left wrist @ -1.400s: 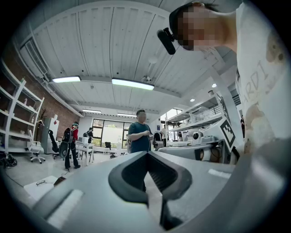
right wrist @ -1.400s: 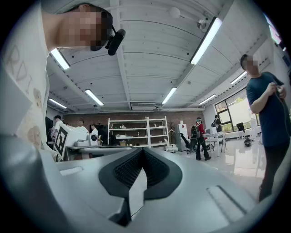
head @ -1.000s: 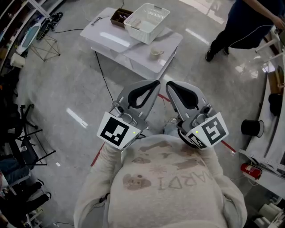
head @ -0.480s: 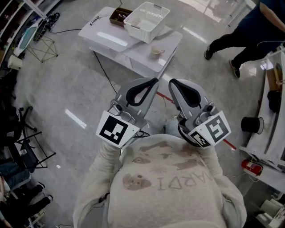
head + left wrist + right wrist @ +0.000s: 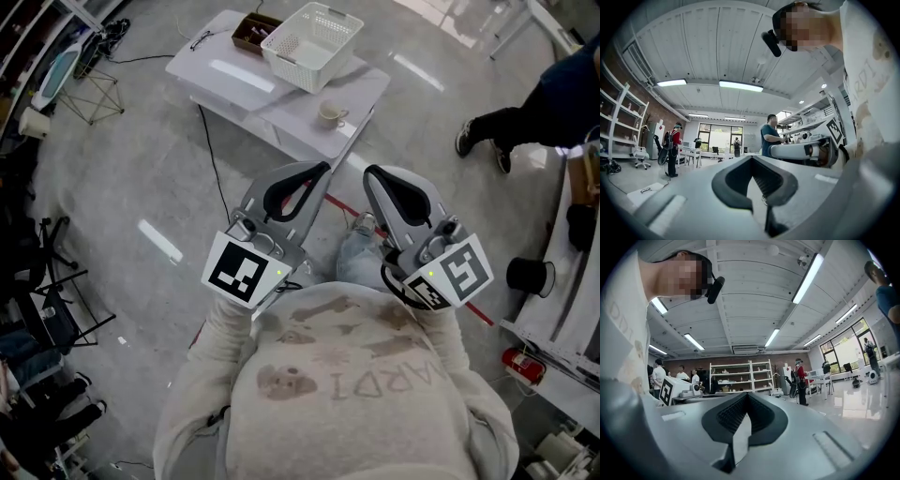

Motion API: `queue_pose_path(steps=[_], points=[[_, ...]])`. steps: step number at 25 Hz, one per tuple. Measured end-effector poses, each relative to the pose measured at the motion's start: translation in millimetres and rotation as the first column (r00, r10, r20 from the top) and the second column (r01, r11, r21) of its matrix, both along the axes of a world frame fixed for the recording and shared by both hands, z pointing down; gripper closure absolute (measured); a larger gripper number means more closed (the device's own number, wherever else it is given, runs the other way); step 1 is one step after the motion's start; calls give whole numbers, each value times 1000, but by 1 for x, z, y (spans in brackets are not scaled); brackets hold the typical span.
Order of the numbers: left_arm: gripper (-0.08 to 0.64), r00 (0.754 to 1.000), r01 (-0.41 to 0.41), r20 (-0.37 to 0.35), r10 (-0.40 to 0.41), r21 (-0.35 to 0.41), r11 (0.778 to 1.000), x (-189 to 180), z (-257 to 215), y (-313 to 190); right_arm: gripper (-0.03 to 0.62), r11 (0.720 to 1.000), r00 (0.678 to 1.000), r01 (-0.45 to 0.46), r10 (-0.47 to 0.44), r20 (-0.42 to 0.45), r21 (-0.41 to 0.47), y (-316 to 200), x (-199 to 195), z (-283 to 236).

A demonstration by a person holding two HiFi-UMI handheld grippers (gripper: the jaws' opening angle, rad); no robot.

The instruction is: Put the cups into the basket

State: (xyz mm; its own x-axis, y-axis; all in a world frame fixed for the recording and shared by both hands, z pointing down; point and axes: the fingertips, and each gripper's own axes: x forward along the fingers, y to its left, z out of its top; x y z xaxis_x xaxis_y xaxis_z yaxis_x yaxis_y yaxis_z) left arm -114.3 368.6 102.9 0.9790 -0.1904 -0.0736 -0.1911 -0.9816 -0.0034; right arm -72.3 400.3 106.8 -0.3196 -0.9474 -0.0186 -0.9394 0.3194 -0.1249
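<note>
Both tools are held close against the person's chest, well short of the worktop (image 5: 234, 75). The left gripper (image 5: 322, 170) has its fingers closed tip to tip with nothing held. In the left gripper view, the dark pads (image 5: 740, 176) meet at the tip (image 5: 751, 157) and only the room shows beyond. The right gripper (image 5: 372, 173) is closed in the same way, its pads (image 5: 757, 420) together in its own view and holding nothing.

The cup (image 5: 329, 113) stands on the white worktop near its right front edge, apart from the basket (image 5: 337, 56). The basket sits further back near the far edge, with a brown box (image 5: 251, 33) just beside its left corner.

Open grey floor lies between the person and the worktop. A dark cable (image 5: 217, 159) runs across it from the worktop's left front corner. Another person (image 5: 553, 103) walks at the right edge, and a folding rack (image 5: 89, 98) stands well off to the left.
</note>
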Motion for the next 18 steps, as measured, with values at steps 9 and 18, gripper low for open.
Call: queue_pose_path(steps=[9, 18], points=[[560, 996, 94, -7, -94, -9, 996, 75, -4, -49, 565, 996, 996, 89, -89, -11, 8, -56, 81, -7], [560, 970, 242, -24, -242, -14, 970, 135, -8, -91, 565, 975, 974, 223, -223, -33, -1, -96, 152, -7]])
